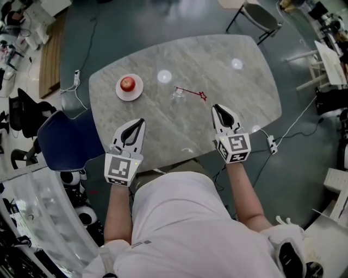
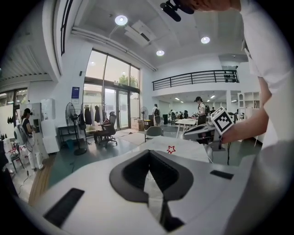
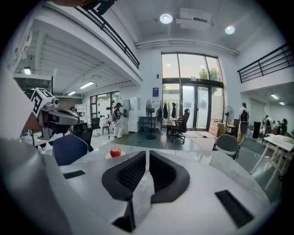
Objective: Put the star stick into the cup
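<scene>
A thin red star stick (image 1: 190, 92) lies aslant at the middle of the marble table (image 1: 239, 92), its star (image 1: 203, 96) toward the right. Its other end sits at a small clear glass cup (image 1: 178, 94); I cannot tell whether it is inside it. The star (image 2: 171, 149) also shows in the left gripper view. My left gripper (image 1: 142, 121) (image 2: 149, 170) hangs shut and empty over the near left of the table. My right gripper (image 1: 216, 107) (image 3: 146, 160) is shut and empty too, just near-right of the star.
A red apple (image 1: 128, 83) (image 3: 115, 151) sits on a white plate (image 1: 137, 92) at the table's far left. A blue chair (image 1: 68, 136) stands left of the table, a grey chair (image 1: 261, 16) beyond it. Cables and a power strip (image 1: 271, 144) lie on the floor at right.
</scene>
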Action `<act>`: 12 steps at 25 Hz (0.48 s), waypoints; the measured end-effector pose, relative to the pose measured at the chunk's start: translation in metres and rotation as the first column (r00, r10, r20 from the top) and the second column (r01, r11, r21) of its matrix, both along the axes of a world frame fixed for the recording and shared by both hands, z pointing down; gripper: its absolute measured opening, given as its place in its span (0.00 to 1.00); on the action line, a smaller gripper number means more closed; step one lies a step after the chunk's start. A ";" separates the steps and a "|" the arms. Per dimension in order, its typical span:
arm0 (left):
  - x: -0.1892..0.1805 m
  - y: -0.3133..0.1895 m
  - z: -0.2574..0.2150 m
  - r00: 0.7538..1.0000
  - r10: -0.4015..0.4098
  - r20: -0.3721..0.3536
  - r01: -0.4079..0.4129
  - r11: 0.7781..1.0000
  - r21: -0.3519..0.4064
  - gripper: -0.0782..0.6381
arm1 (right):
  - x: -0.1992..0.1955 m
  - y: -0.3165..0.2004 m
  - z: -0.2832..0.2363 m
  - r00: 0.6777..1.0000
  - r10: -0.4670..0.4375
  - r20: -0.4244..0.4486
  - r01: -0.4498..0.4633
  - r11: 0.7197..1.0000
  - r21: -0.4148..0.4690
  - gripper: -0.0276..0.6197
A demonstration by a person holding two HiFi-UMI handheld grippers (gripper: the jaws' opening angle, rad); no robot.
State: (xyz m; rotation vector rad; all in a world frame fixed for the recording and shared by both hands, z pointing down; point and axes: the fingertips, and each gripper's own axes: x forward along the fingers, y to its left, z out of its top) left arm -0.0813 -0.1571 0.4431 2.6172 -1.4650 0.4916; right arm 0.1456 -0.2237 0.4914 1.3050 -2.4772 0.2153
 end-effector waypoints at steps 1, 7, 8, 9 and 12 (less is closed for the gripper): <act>0.001 0.001 -0.004 1.000 0.007 -0.003 -0.007 1.000 0.009 0.11 | 0.000 0.005 -0.007 1.000 0.004 0.000 -0.004 1.000 0.010 0.09; 0.011 0.010 -0.025 0.999 0.052 -0.014 -0.051 0.997 0.057 0.11 | -0.004 0.038 -0.048 1.000 -0.002 -0.002 0.002 0.997 0.072 0.06; 0.013 0.011 -0.028 0.998 0.061 -0.017 -0.059 0.996 0.066 0.11 | -0.005 0.043 -0.055 1.000 -0.004 -0.004 0.004 0.996 0.084 0.06; 0.016 0.013 -0.031 0.997 0.071 -0.018 -0.069 0.995 0.074 0.11 | -0.005 0.049 -0.061 1.000 -0.005 -0.006 0.005 0.995 0.096 0.06; 0.022 0.019 -0.038 0.994 0.110 -0.010 -0.108 0.990 0.094 0.11 | -0.009 0.065 -0.074 1.000 -0.006 -0.013 0.007 0.992 0.124 0.06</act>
